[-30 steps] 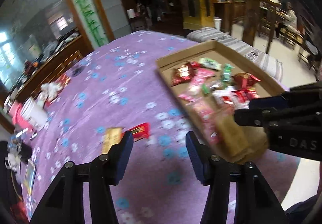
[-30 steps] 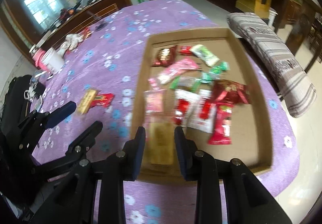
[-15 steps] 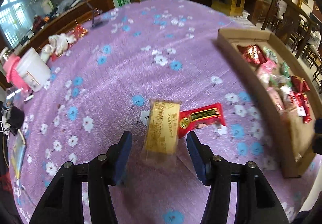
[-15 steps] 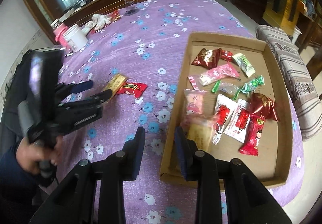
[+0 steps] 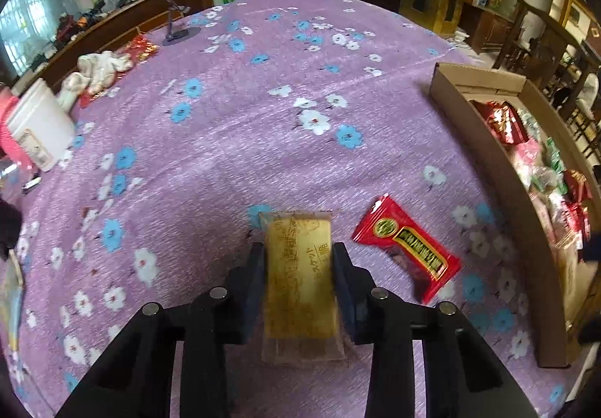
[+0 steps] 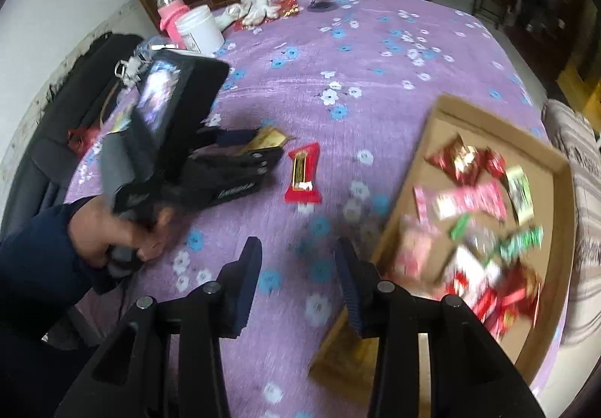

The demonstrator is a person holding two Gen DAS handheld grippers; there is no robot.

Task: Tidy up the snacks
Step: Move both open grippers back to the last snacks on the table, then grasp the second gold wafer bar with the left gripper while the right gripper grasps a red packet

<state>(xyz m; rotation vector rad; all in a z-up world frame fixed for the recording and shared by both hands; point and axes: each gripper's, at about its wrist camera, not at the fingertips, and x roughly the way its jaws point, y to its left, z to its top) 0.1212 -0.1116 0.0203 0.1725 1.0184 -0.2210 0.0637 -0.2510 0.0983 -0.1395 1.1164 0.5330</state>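
A gold snack packet [image 5: 298, 267] lies on the purple flowered cloth. My left gripper [image 5: 298, 249] is closing on it, and both pads press its long sides. A red snack packet [image 5: 407, 252] lies just right of it. The right wrist view shows the same left gripper [image 6: 248, 151] over the gold packet [image 6: 268, 138], with the red packet [image 6: 304, 173] beside it. My right gripper [image 6: 298, 245] hangs over bare cloth left of the cardboard tray [image 6: 409, 185]. Its jaws are opening with nothing between them. Several wrapped snacks [image 6: 469, 200] lie in the tray.
A white jar [image 6: 199, 29], a pink bottle [image 6: 171, 10] and a crumpled white cloth [image 5: 97, 68] sit at the far left of the table. A black stand [image 5: 180, 34] is at the back. A hand in a dark blue sleeve [image 6: 112, 230] holds the left gripper. A striped cushion [image 6: 586, 192] lies beyond the tray.
My left gripper came down over the gold packet and closed onto it. My right gripper swung left from above the tray to the cloth beside it, and its fingers spread wider.
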